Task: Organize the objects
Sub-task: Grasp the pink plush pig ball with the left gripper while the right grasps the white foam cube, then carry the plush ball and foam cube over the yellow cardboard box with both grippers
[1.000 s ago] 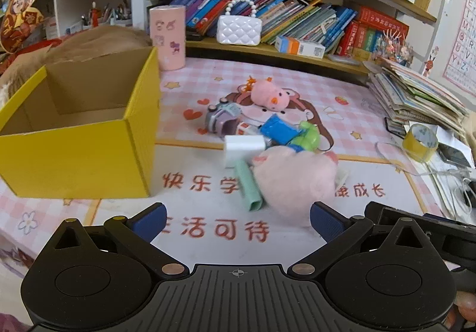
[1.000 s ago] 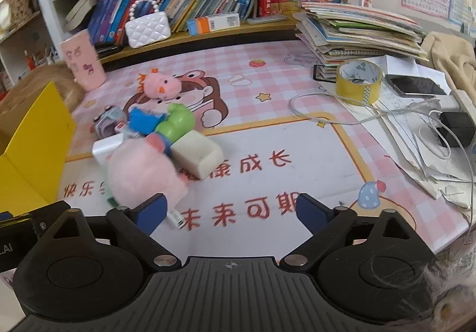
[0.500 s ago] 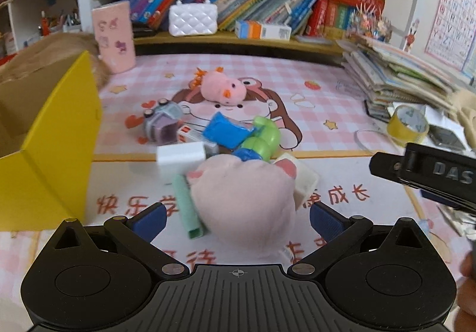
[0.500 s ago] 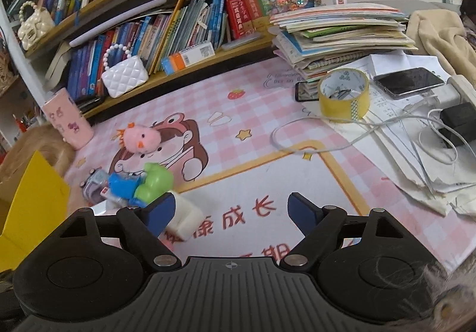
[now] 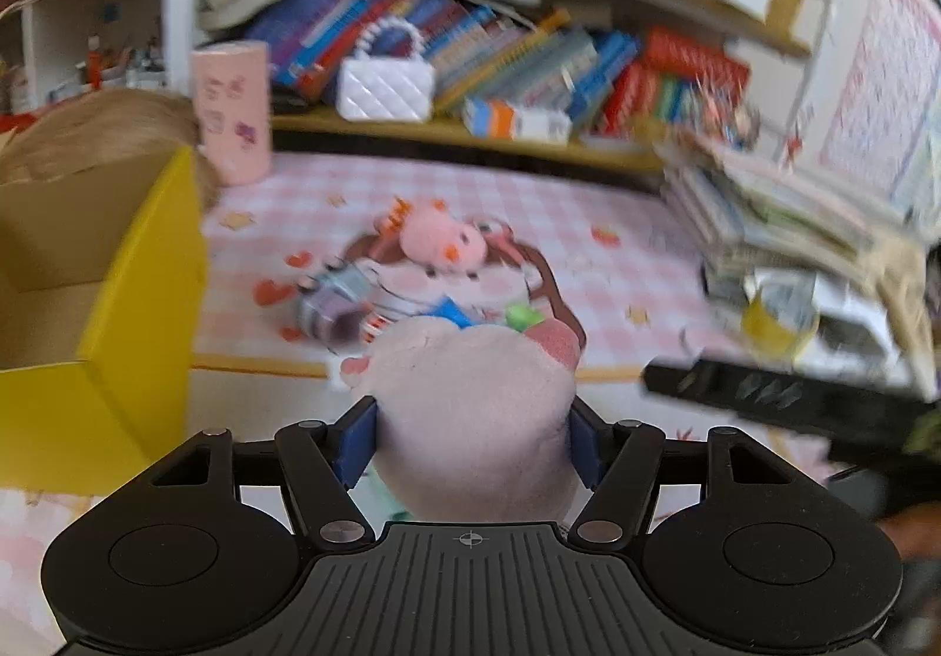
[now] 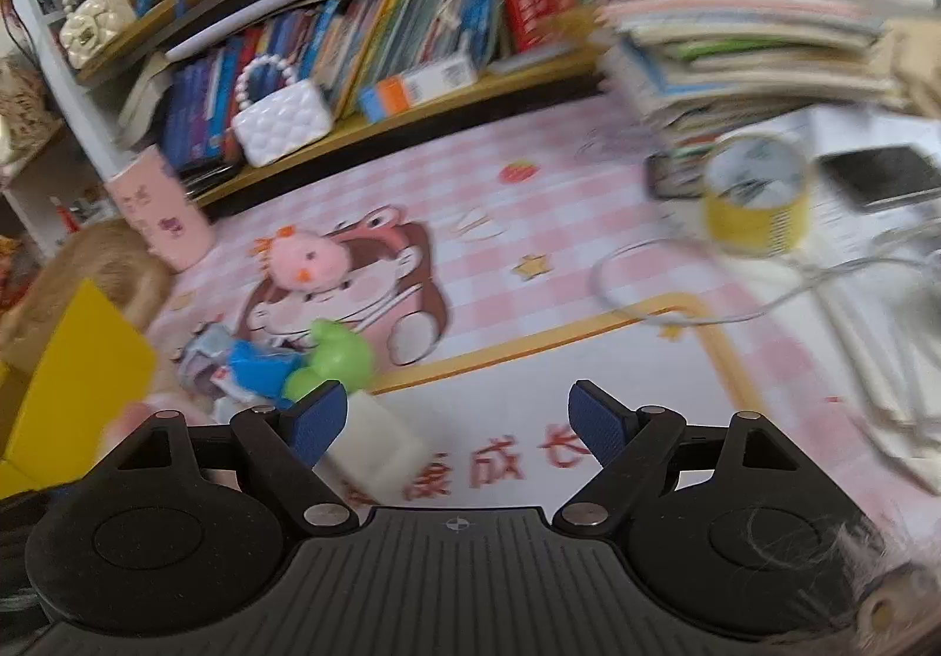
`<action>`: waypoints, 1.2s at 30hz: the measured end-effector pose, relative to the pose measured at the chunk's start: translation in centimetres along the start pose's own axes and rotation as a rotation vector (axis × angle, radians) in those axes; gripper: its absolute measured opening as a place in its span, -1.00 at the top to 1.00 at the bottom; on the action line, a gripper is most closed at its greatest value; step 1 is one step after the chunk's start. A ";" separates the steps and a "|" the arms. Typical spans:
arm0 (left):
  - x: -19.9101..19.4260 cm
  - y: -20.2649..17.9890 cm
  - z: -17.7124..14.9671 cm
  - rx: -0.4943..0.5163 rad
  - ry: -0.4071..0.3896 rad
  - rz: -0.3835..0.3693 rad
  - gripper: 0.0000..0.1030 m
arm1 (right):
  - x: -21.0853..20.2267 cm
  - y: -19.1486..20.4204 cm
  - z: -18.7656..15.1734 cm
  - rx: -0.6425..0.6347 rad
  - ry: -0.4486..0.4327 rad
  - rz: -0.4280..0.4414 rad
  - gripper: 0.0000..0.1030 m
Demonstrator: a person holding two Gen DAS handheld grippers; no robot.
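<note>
Left tongs [image 5: 473, 441] closing around blurred pink plush [image 5: 470, 409].

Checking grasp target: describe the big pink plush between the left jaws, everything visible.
The big pink plush looks soft and fuzzy, pale pink, rounded, with a darker pink ear or foot at upper right. It sits between the left gripper jaws, which are closing with both blue pads against its sides. Its underside is hidden; small toys lie just behind it.
</note>
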State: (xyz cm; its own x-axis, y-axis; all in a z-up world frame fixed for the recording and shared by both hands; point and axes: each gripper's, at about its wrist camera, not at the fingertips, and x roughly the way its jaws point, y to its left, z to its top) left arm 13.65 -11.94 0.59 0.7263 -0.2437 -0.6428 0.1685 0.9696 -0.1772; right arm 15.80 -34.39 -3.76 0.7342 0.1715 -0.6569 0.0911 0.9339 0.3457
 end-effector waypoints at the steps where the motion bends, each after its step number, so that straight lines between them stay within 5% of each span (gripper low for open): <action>1: -0.5 0.5 0.1 -0.018 -0.007 0.008 -0.27 | 0.7 0.3 0.0 -0.028 0.027 0.017 -0.54; 8: -2.8 3.5 -0.9 -0.135 -0.014 0.097 -0.27 | 5.0 4.5 -1.7 -0.393 0.131 0.032 -0.18; 15: -4.2 4.7 -1.9 -0.164 -0.016 0.130 -0.27 | 6.7 5.5 -2.6 -0.547 0.146 0.025 0.18; 27: -5.9 7.5 -3.4 -0.175 -0.030 0.051 -0.27 | 1.0 7.3 -3.5 -0.287 0.118 -0.023 0.32; 36: -9.0 11.6 -5.0 -0.114 -0.024 -0.008 -0.27 | -5.1 13.9 -7.4 -0.216 0.054 0.005 0.32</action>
State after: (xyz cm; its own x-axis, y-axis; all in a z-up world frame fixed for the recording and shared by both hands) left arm 5.70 1.44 0.57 0.7413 -0.2497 -0.6230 0.0987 0.9587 -0.2667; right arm 8.33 -20.00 -0.53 0.6969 0.1870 -0.6923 -0.0628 0.9776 0.2009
